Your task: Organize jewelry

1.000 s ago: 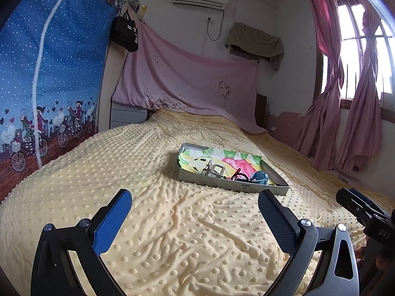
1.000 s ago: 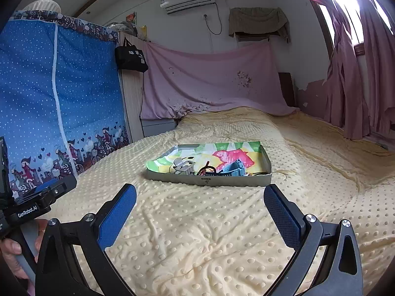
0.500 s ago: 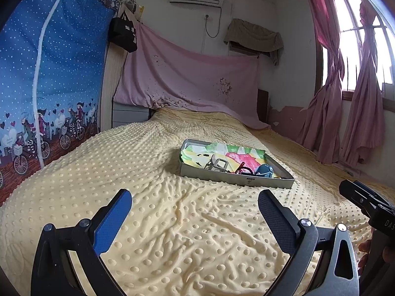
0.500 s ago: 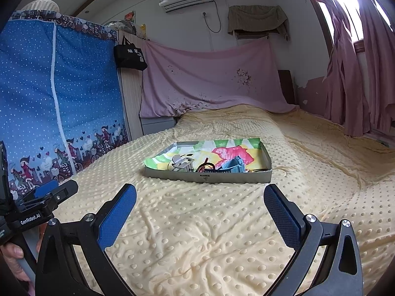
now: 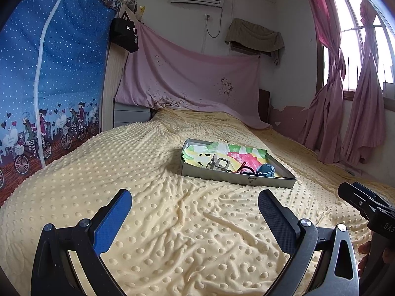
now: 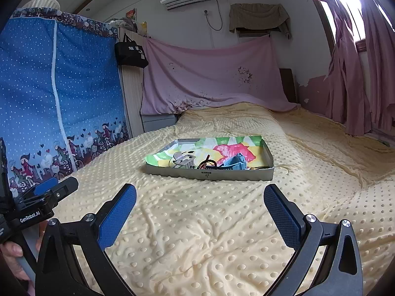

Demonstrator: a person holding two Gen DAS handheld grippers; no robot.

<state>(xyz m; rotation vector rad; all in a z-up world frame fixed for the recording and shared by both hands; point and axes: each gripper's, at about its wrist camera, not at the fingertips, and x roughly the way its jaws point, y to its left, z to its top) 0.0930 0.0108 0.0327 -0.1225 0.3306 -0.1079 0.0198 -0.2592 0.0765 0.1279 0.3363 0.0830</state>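
Your left claw [image 5: 195,209] and right claw [image 6: 200,204] both gape wide, empty, above the yellow dotted bedspread [image 6: 197,234]. Metal tray [image 6: 237,174] sits on it beyond both; blue watch [image 6: 234,164] and hair clip [image 6: 184,160] lie inside the tray.

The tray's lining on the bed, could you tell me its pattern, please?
The tray lining is splashed green, yellow and pink-red; clearest in the right wrist view.

A shallow grey metal tray [image 6: 209,174] lies flat on the bed, lined with bright paper. Inside, near its front wall, sit a blue watch [image 6: 234,163], a silvery clip [image 6: 184,160] and dark red bands [image 6: 207,164].
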